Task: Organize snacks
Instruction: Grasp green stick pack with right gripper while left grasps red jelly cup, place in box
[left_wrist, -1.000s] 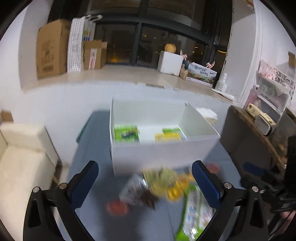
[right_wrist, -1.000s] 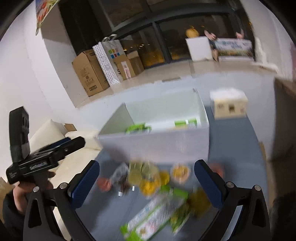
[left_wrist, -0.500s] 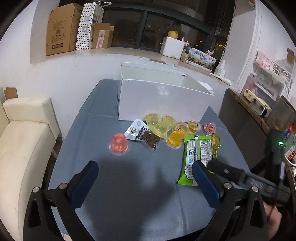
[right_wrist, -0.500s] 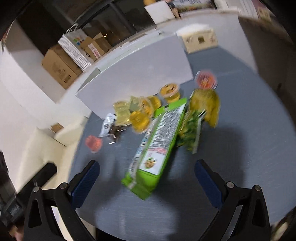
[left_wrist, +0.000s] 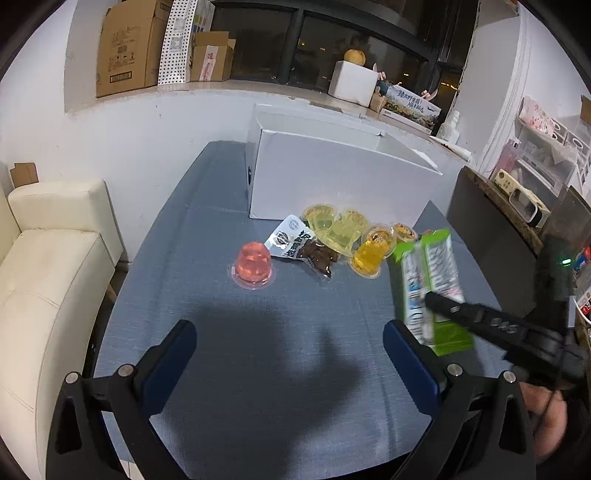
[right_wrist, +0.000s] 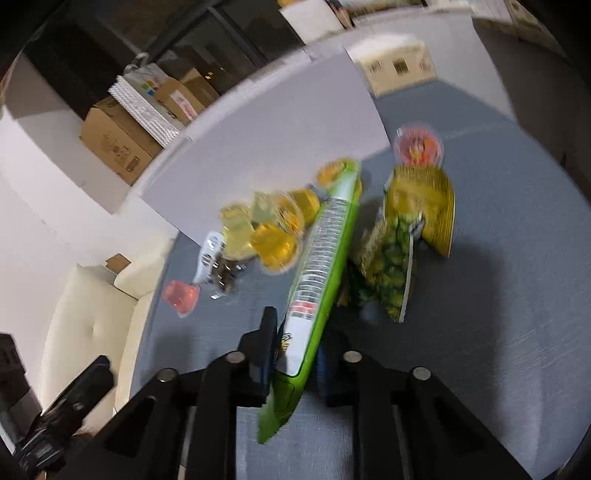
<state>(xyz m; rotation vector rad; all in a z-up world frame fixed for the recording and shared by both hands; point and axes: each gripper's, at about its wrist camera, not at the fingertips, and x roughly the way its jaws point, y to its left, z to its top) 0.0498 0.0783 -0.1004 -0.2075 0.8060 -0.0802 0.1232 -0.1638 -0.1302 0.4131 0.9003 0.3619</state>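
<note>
My right gripper (right_wrist: 295, 350) is shut on the near end of a long green snack pack (right_wrist: 317, 258), which also shows in the left wrist view (left_wrist: 428, 284), lifted at the table's right. My left gripper (left_wrist: 290, 354) is open and empty above the blue table (left_wrist: 258, 369). A pink jelly cup (left_wrist: 253, 264), a dark snack sachet (left_wrist: 303, 247), yellow jelly cups (left_wrist: 343, 230) and an orange jelly cup (left_wrist: 371, 251) lie in front of a white box (left_wrist: 332, 177). A pineapple bag (right_wrist: 395, 258) and a yellow bag (right_wrist: 424, 199) lie right of the green pack.
A cream sofa (left_wrist: 44, 280) stands left of the table. A dark cabinet (left_wrist: 491, 236) with shelves is to the right. Cardboard boxes (left_wrist: 125, 48) sit on the window ledge behind. A small cardboard box (right_wrist: 395, 68) sits on the table beside the white box.
My right gripper has closed on the green snack pack and raised its near end. My left gripper has stayed open, with its view drawn slightly closer to the table.
</note>
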